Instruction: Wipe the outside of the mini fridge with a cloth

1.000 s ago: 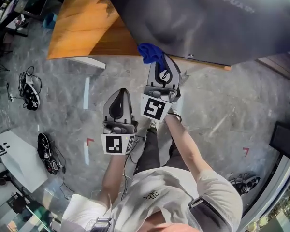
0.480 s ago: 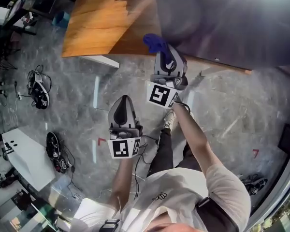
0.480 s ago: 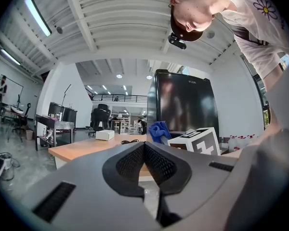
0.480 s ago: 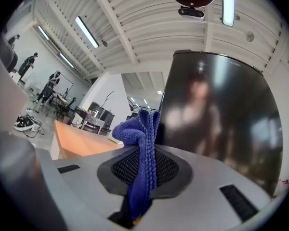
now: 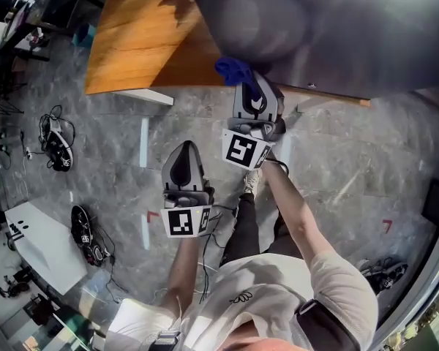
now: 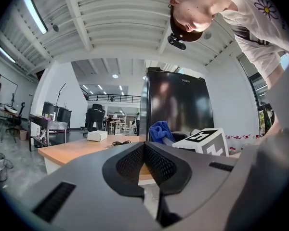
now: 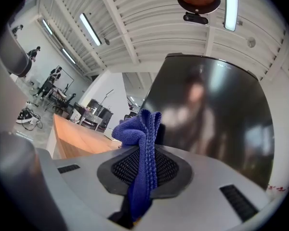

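Note:
The mini fridge (image 5: 336, 28) is a dark, glossy box standing on a wooden table (image 5: 146, 35). My right gripper (image 5: 247, 85) is shut on a blue cloth (image 5: 234, 70), which it holds up at the fridge's near left edge. In the right gripper view the cloth (image 7: 142, 148) sticks up from between the jaws, just in front of the fridge (image 7: 216, 114). My left gripper (image 5: 184, 148) hangs lower and to the left, over the floor, shut with nothing in it. From the left gripper view I see the fridge (image 6: 183, 105) and the cloth (image 6: 159, 131) ahead.
The table edge (image 5: 132, 93) runs just ahead of the left gripper. A white box (image 6: 97, 135) and a cable lie on the table top. Shoes and cables (image 5: 55, 141) litter the grey floor at left, beside a white bench (image 5: 36, 247).
The right gripper with the cloth has reached a little farther forward relative to the left gripper, staying at the fridge's edge. The left gripper has barely moved.

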### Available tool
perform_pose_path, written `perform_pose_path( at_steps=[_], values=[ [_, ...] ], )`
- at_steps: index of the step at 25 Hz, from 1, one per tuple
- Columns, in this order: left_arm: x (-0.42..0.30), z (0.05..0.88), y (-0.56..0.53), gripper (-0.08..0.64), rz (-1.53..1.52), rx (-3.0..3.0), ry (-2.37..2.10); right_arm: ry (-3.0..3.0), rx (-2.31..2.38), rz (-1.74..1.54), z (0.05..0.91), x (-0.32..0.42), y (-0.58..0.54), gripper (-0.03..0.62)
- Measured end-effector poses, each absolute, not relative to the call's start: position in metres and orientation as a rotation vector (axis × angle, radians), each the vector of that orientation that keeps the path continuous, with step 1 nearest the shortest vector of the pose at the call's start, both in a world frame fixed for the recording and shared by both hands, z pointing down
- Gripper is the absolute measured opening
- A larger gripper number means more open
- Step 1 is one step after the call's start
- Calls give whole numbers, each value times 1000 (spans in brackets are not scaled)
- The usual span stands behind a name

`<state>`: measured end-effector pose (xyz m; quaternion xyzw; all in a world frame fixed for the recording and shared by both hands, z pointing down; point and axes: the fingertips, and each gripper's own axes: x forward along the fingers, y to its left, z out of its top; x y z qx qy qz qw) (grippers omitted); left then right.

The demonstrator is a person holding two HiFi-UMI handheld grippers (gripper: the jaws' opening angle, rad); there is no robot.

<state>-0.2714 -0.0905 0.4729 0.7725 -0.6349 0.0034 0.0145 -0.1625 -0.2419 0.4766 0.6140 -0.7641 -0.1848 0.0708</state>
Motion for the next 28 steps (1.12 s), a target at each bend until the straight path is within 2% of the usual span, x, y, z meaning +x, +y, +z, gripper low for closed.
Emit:
perform_pose_path(
  at_steps=[21,28],
  values=[
    [-51,478,-119,5,-10,2613,-1692,-2046,2073,-543,472,99,-219,61],
    [-5,476,-120,5,-9,2664,-1623,-1942,2133,-526,476,162,-216,62]
  ],
)
